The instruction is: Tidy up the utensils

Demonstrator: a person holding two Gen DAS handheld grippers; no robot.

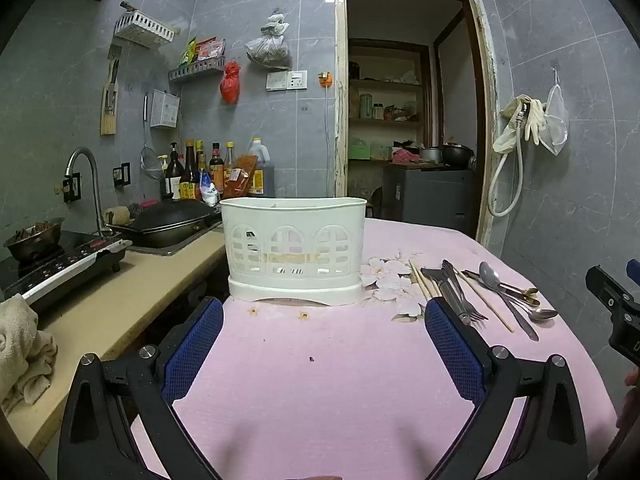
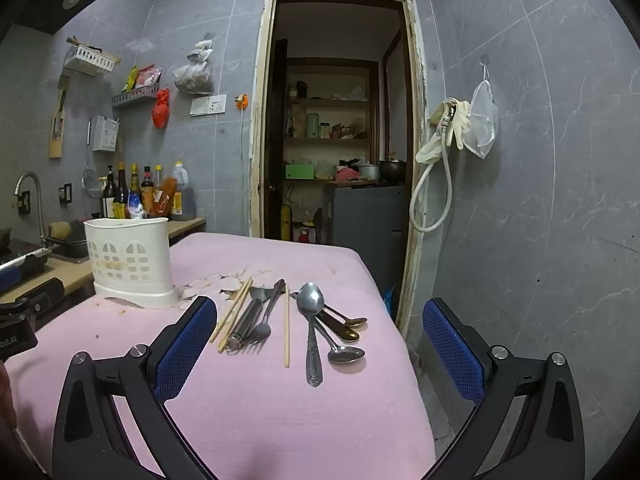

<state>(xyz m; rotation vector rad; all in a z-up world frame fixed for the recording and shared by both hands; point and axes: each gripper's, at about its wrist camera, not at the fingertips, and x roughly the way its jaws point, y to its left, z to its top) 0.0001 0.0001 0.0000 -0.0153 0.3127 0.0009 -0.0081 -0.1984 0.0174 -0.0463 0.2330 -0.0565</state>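
Caddy [image 1: 294,250]: upright on table [image 1: 320,360], looks unfilled.
Utensils [image 2: 280,320]: loose just right of caddy, spoons, fork, chopsticks.
Left claw [image 1: 323,344]: spread wide, gripping nothing.
Right claw [image 2: 320,344]: spread wide, gripping nothing.
Progress: apparently nothing sorted; everything left.

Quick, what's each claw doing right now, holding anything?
Left gripper: open, holding nothing, facing the white caddy.
Right gripper: open, holding nothing, above the utensils on the pink table.

Grey tiled walls [image 2: 540,160] surround a dark doorway [image 2: 340,120] beside a cluttered counter [image 1: 120,304].
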